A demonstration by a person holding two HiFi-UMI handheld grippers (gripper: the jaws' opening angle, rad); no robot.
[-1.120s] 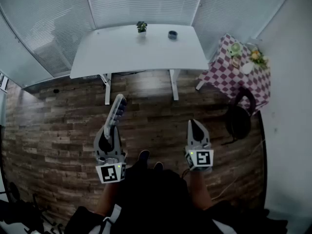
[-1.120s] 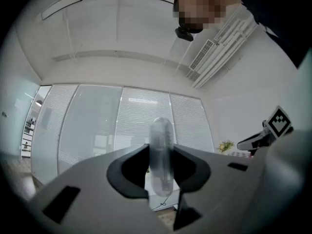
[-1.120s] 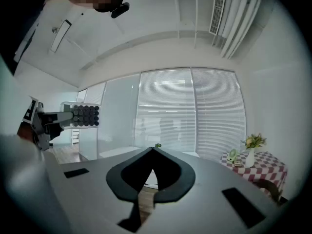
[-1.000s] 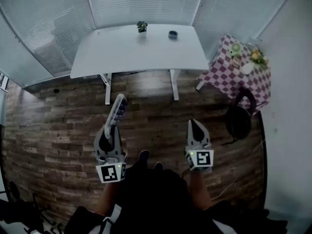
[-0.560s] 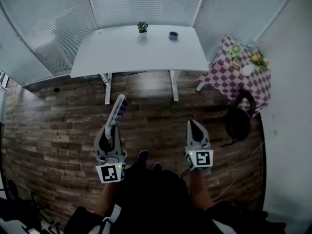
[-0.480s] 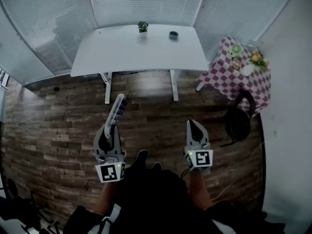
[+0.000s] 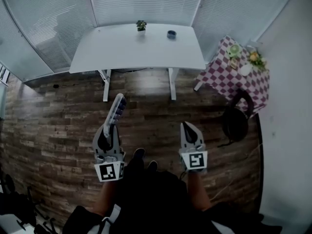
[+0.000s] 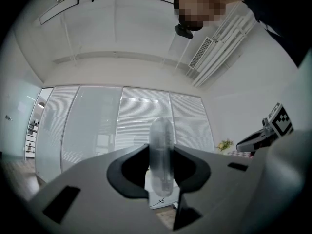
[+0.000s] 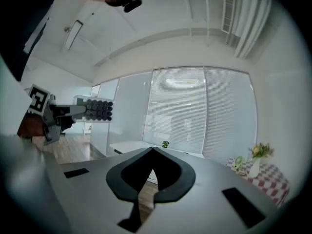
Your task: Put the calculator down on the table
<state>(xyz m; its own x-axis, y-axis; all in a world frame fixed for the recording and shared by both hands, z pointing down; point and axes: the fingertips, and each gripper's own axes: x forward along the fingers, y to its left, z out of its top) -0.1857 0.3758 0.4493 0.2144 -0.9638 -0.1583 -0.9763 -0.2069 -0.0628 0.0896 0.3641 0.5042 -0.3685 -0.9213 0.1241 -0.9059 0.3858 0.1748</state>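
My left gripper point(image 7: 111, 129) is shut on the near end of a grey calculator point(image 7: 118, 109) with dark keys, which it holds out over the wooden floor. In the left gripper view the calculator point(image 8: 161, 152) stands edge-on between the two dark pads. My right gripper point(image 7: 186, 126) is shut with nothing in it, level with the left one and apart from it. Its jaws meet at a point in the right gripper view point(image 9: 153, 153), where the calculator point(image 9: 96, 109) shows at the left. The white table point(image 7: 122, 52) stands ahead, beyond both grippers.
A small potted plant point(image 7: 141, 26) and a small dark object point(image 7: 171, 34) sit at the table's far edge. A checkered-cloth side table point(image 7: 229, 77) with flowers stands at the right, with a black chair point(image 7: 235, 118) near it. Window blinds line the back.
The right gripper has drifted a little to the left in the head view. The left gripper still holds the calculator the same way.
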